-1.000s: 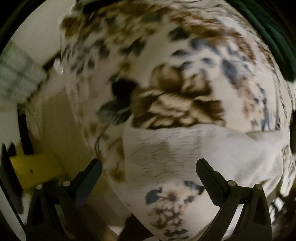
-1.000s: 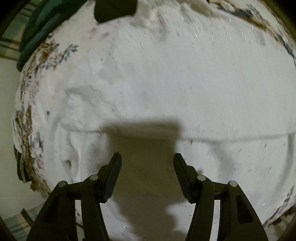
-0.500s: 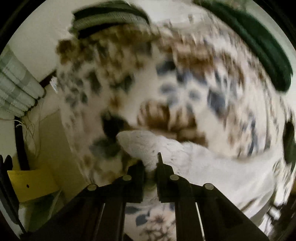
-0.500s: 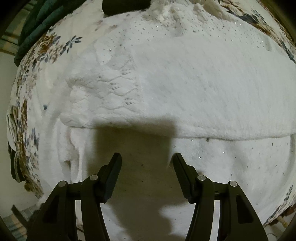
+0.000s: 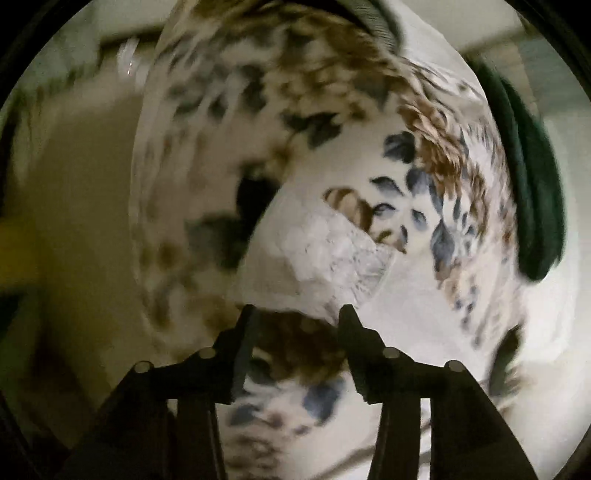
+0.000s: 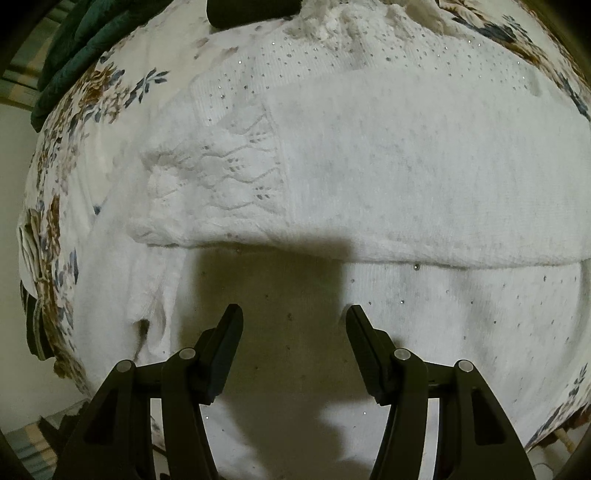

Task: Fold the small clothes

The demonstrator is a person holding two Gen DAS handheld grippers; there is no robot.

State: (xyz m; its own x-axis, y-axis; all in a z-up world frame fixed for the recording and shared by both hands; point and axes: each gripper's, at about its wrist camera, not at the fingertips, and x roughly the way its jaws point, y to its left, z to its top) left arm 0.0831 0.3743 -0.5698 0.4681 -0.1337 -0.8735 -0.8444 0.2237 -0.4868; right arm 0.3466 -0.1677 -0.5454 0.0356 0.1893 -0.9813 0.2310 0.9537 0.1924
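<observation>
A white knit garment [image 6: 388,155] with small studs and a lace-pattern cuff [image 6: 221,177] lies on a floral bedspread [image 6: 85,96]. One part is folded over the body, with its edge across the middle of the right wrist view. My right gripper [image 6: 293,314] is open and empty just above the garment's lower part. In the blurred left wrist view, a white lace end of the garment [image 5: 317,258] lies bunched on the floral bedspread [image 5: 424,166], just beyond my left gripper [image 5: 295,314], which is open and holds nothing.
A dark green folded cloth [image 5: 532,192] lies at the bed's edge and also shows in the right wrist view [image 6: 77,48]. A black object [image 6: 255,11] sits at the garment's far end. The bed's side drops off at left [image 6: 14,295].
My left gripper was shut on the lace end half a second ago; it has opened and let go, and the view has swung. The right gripper has hardly moved.
</observation>
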